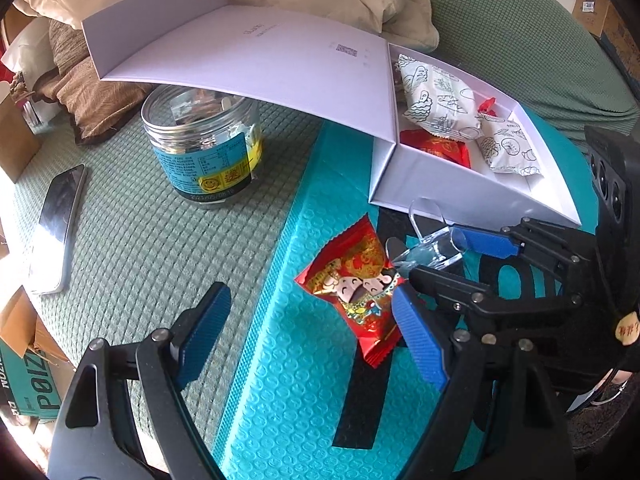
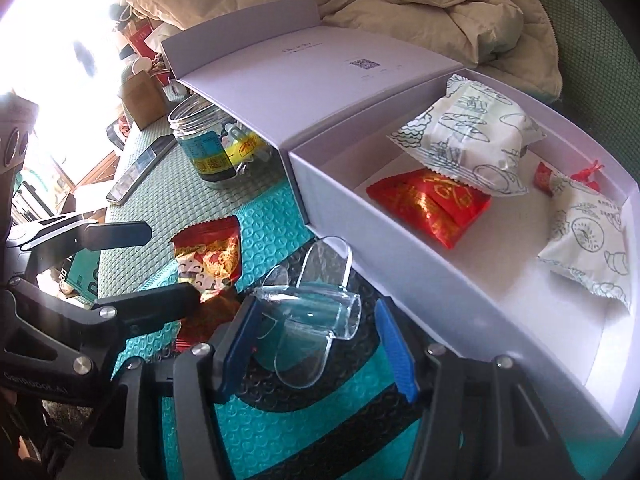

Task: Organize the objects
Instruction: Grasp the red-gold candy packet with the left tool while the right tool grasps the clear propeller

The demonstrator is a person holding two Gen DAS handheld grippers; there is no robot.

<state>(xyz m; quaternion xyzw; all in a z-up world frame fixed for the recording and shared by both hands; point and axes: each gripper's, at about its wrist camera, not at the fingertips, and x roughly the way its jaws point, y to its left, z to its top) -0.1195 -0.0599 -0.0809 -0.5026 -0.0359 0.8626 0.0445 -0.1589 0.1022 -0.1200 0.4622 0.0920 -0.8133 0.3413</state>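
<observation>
A red snack packet (image 1: 354, 284) with cartoon figures lies on the teal bubble mailer (image 1: 296, 380). My left gripper (image 1: 312, 328) is open around the packet's near end, its fingers either side. A clear plastic scoop (image 2: 308, 304) lies on the mailer just before the white box (image 2: 400, 264). My right gripper (image 2: 316, 344) is open with the scoop between its blue pads (image 2: 394, 352); it also shows in the left wrist view (image 1: 444, 264). The box holds two white patterned packets (image 2: 468, 140) and a red packet (image 2: 432, 204).
The box's open lid (image 1: 256, 56) overhangs a clear plastic jar (image 1: 204, 140) with a blue and yellow label. A phone (image 1: 60, 224) lies on the green cushion at the left. A beige quilt (image 2: 400, 4) is piled behind. Cardboard boxes stand at the left edge.
</observation>
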